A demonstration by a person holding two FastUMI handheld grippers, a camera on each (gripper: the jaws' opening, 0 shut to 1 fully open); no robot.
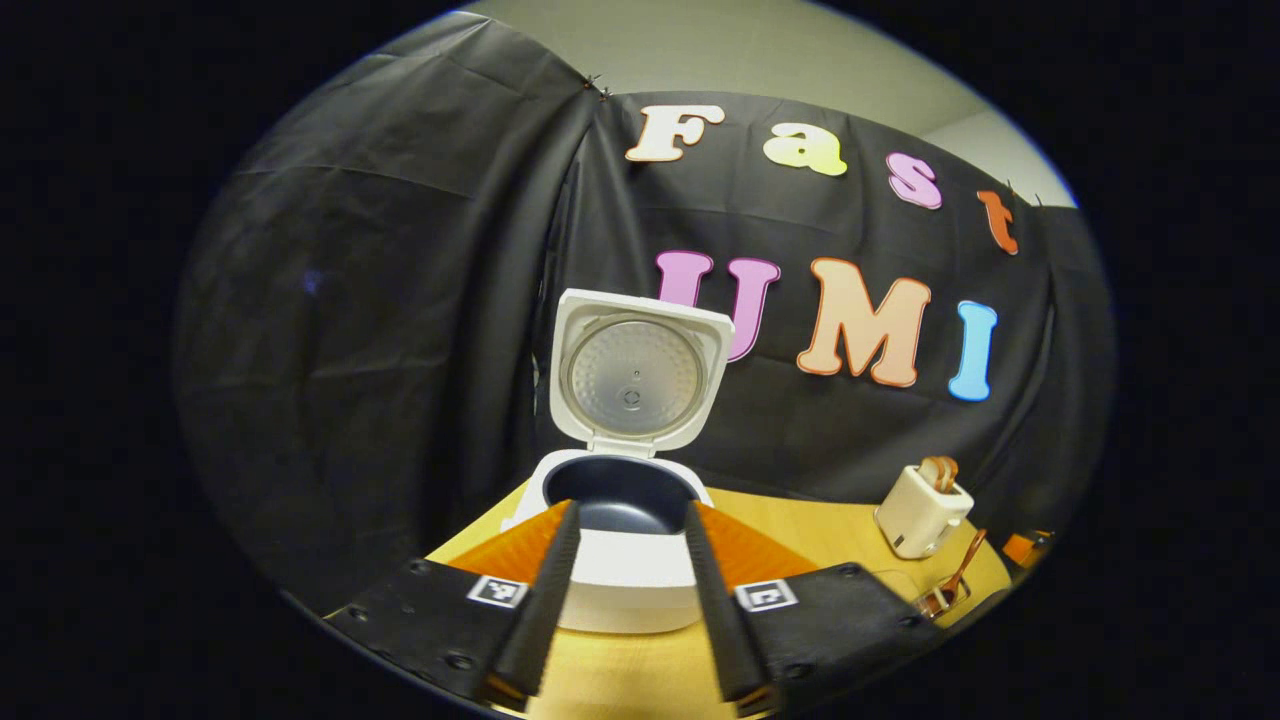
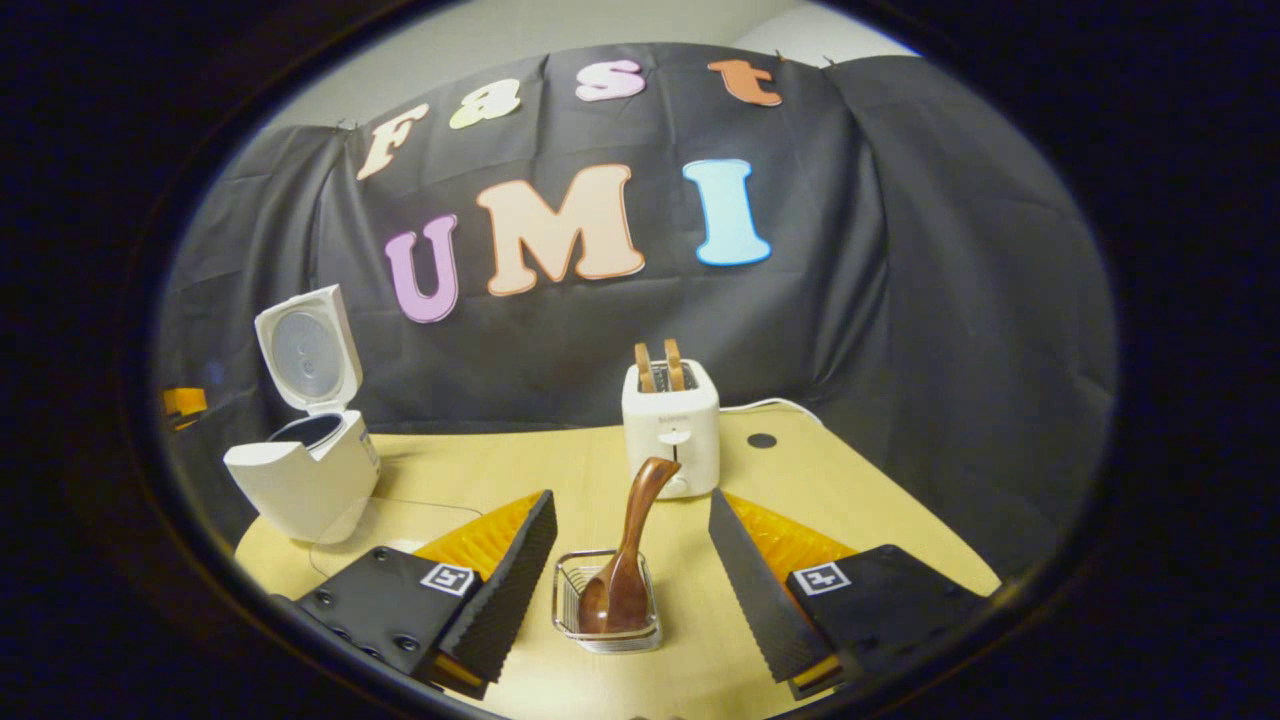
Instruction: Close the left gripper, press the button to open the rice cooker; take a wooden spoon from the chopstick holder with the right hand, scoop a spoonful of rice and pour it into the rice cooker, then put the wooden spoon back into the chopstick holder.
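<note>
White rice cooker lid raised; dark wooden spoon in clear holder; left gripper and right gripper fingers spread

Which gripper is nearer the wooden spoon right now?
Right. The right gripper is open with the wooden spoon between its fingers, untouched. The left gripper is open in front of the rice cooker, away from the spoon.

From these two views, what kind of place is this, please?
Probably a staged kitchen counter in a recording booth: a rice cooker with its lid up, a toaster and a wooden spoon stand on a wooden table before a black cloth wall.
</note>
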